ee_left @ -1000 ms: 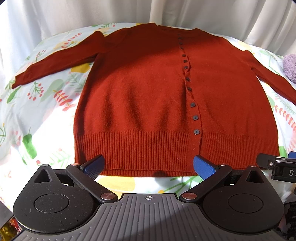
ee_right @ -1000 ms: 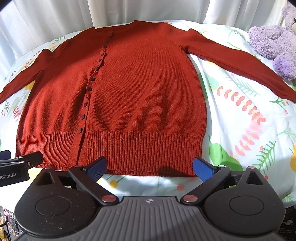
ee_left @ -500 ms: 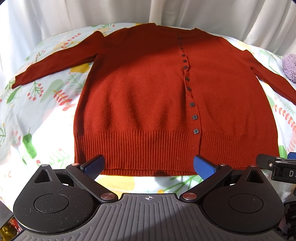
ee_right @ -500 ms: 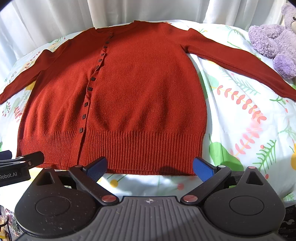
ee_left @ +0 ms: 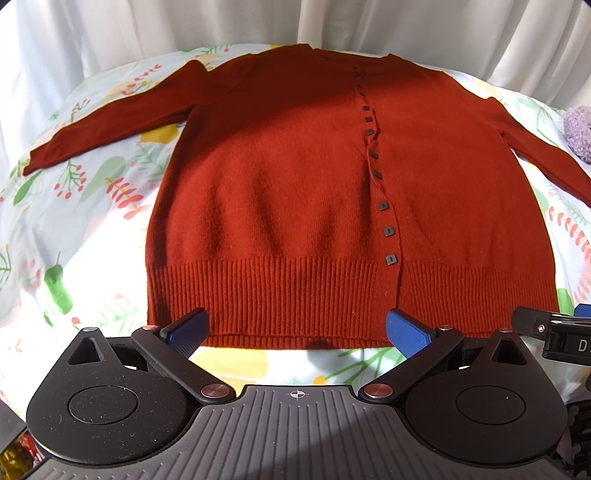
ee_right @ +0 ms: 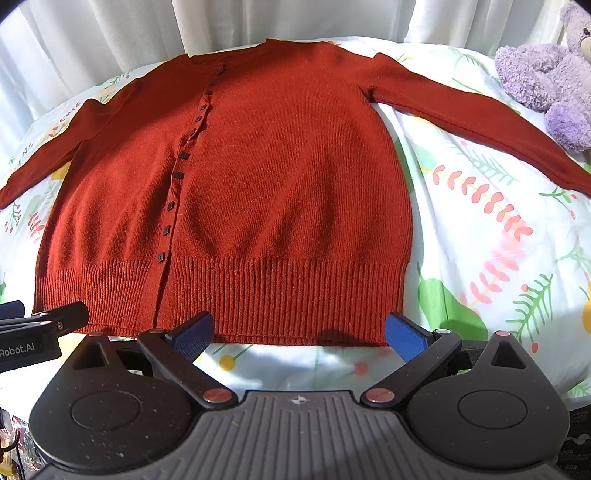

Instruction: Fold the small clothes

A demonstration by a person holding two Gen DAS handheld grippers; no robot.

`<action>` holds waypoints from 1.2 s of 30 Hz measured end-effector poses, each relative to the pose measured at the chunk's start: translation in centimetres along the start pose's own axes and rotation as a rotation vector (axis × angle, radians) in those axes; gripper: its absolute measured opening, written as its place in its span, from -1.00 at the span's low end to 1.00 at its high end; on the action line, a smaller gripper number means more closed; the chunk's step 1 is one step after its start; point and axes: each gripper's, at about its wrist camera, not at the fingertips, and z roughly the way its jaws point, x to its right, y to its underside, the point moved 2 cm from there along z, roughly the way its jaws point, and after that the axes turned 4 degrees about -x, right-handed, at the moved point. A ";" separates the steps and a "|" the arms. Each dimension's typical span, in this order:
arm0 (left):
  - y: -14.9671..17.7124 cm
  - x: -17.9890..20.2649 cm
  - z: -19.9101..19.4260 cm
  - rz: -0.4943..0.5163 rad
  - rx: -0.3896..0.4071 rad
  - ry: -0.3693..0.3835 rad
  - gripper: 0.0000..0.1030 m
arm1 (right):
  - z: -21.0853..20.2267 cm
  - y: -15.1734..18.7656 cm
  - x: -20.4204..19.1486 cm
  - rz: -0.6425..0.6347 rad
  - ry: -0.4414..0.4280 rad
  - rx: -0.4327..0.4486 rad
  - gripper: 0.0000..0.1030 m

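Observation:
A rust-red buttoned cardigan [ee_left: 280, 192] lies flat, front up, on the floral sheet, sleeves spread to both sides; it also shows in the right wrist view [ee_right: 280, 192]. A row of dark square buttons [ee_left: 384, 206] runs down its front. My left gripper [ee_left: 295, 330] is open and empty, hovering at the ribbed hem left of the button line. My right gripper [ee_right: 299, 332] is open and empty at the hem's right half. Each gripper's side shows in the other's view.
The floral bed sheet [ee_left: 74, 236] covers the surface. A purple plush bear [ee_right: 546, 77] sits at the far right near the right sleeve. White curtains [ee_right: 110, 33] hang behind the bed.
Both grippers stay open at the hem; the views have barely shifted.

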 end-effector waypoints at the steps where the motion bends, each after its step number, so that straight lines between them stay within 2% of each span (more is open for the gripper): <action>1: 0.0 0.0 0.0 -0.001 0.000 0.000 1.00 | 0.0 0.0 0.0 0.000 0.000 0.000 0.92; 26: 0.7 -0.4 0.3 -0.011 -0.010 0.000 1.00 | 0.1 0.2 0.4 0.011 -0.044 -0.001 0.92; 31: 0.7 -0.8 0.7 -0.020 -0.024 0.005 1.00 | 0.3 0.2 0.1 -0.011 -0.132 -0.016 0.92; 34: 0.5 -0.8 1.0 -0.019 -0.036 0.006 1.00 | 0.6 0.1 0.3 0.004 -0.196 -0.034 0.92; 36: 0.3 -0.7 1.2 -0.020 -0.037 0.018 1.00 | 0.8 -0.1 1.1 0.038 -0.256 -0.017 0.92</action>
